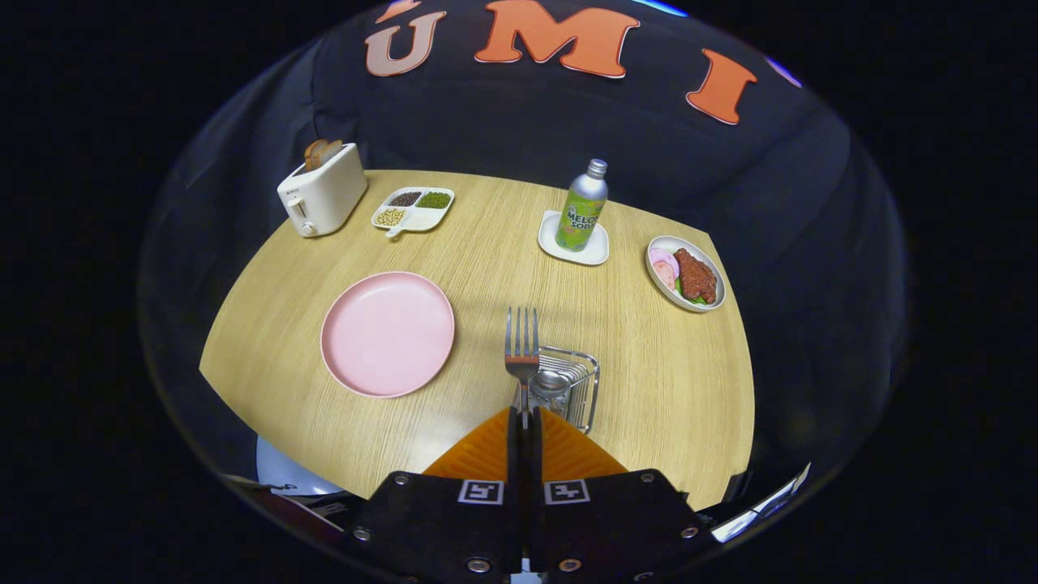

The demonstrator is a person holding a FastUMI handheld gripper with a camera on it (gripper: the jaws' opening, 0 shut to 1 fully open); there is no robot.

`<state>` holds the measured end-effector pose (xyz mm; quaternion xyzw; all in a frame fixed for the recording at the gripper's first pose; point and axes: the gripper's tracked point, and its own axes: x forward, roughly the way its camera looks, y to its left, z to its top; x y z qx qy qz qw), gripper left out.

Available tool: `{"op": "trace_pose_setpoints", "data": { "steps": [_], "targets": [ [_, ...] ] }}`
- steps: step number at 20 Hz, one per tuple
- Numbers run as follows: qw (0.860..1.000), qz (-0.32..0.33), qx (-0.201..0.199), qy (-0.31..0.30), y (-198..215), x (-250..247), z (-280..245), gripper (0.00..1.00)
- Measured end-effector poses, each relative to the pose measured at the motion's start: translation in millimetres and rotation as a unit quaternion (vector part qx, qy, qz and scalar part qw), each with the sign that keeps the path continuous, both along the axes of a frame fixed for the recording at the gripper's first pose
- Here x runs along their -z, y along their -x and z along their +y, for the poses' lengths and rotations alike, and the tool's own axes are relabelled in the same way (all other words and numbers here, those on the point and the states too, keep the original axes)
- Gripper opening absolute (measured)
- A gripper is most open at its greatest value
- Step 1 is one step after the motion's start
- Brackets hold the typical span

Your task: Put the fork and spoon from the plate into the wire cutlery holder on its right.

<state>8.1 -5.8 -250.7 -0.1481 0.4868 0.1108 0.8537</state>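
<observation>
Fork [522, 345] | pinched upright in tool [525, 422] | tines above wire holder [577, 381] with spoon [550, 385]

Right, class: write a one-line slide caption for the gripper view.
Gripper shut on fork, tines up, by wire holder with spoon inside; pink plate bare.

Quick count of what's on the bench [649, 381]: one fork [522, 345], pinched between the closed fingers of the one gripper [525, 420], and one spoon [551, 383] sitting in the one wire cutlery holder [585, 381]. One pink plate [388, 332], bare. One white toaster [322, 191] with two bread slices [322, 150] poking out. One divided snack tray [413, 208] with three compartments of beans. One soda bottle [581, 207] on one square coaster [596, 251]. One oval dish of food [685, 273].
</observation>
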Motion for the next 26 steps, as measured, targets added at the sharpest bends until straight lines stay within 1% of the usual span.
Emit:
{"op": "trace_pose_setpoints", "data": {
  "steps": [5,8,11,15,21,26],
  "targets": [
    [0.998,0.051,-0.018,0.021,2.2,10.3,-18.3,0.04],
    [0.995,0.089,-0.036,0.043,4.7,14.9,-29.4,0.04],
    [0.988,0.127,-0.052,0.068,1.7,20.1,-39.4,0.04],
    [0.977,0.181,-0.063,0.093,-3.0,32.5,-47.0,0.04],
    [0.963,0.231,-0.073,0.117,-11.8,50.8,-43.1,0.04],
    [0.960,0.243,-0.072,0.114,-18.8,59.1,-35.3,0.04]
  ]
}}
